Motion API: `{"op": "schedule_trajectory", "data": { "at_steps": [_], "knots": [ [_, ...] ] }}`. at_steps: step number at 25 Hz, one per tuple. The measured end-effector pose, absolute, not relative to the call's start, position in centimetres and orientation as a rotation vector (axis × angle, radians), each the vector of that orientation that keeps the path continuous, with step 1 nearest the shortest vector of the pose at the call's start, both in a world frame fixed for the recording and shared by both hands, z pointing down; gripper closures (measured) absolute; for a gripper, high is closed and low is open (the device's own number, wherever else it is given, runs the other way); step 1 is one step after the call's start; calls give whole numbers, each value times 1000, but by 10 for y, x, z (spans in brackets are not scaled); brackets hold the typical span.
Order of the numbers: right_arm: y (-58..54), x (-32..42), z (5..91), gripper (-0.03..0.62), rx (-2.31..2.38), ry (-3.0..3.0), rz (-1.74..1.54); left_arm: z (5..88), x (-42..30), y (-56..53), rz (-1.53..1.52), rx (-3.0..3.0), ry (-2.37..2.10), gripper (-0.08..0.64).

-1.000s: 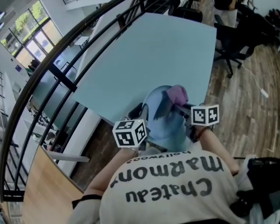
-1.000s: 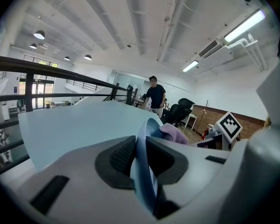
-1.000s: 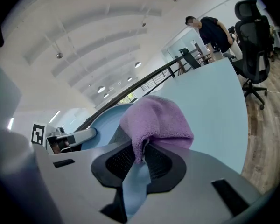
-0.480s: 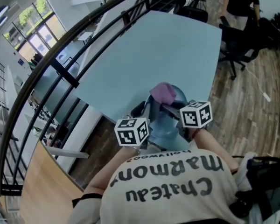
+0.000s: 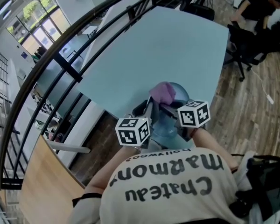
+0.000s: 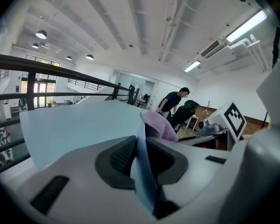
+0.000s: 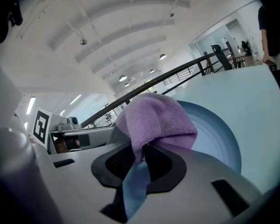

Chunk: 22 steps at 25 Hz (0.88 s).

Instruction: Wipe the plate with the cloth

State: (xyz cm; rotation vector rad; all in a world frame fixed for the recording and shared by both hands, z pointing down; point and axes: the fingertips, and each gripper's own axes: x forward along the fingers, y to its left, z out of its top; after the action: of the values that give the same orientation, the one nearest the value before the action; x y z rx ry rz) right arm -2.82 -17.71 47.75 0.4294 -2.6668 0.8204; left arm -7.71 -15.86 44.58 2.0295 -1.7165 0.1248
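A blue plate (image 5: 167, 124) is held on edge over the near corner of the table, with my left gripper (image 5: 148, 112) shut on its rim. In the left gripper view the thin blue rim (image 6: 142, 171) runs between the left gripper's (image 6: 139, 148) pads. A purple cloth (image 5: 162, 93) lies against the plate's upper face, pinched in my right gripper (image 5: 169, 107). In the right gripper view the cloth (image 7: 154, 120) bulges out of the right gripper's (image 7: 137, 160) shut jaws, with the plate's face (image 7: 217, 136) behind it.
A light blue table (image 5: 154, 50) stretches ahead. A black curved railing (image 5: 60, 66) runs along its left side. At the upper right, office chairs (image 5: 245, 45) and a person (image 5: 261, 3) stand on wooden floor.
My right gripper has carried the cloth leftward across the plate's upper part and rolled a little. The left gripper and plate have stayed still.
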Motion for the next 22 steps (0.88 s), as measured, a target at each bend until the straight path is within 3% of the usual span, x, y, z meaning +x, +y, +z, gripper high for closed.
{"op": "schedule_trajectory", "data": {
  "at_steps": [22],
  "knots": [
    [-205, 15, 530, 509, 679, -2529, 972, 452, -92, -157, 98, 2008, -1705, 508]
  ]
}}
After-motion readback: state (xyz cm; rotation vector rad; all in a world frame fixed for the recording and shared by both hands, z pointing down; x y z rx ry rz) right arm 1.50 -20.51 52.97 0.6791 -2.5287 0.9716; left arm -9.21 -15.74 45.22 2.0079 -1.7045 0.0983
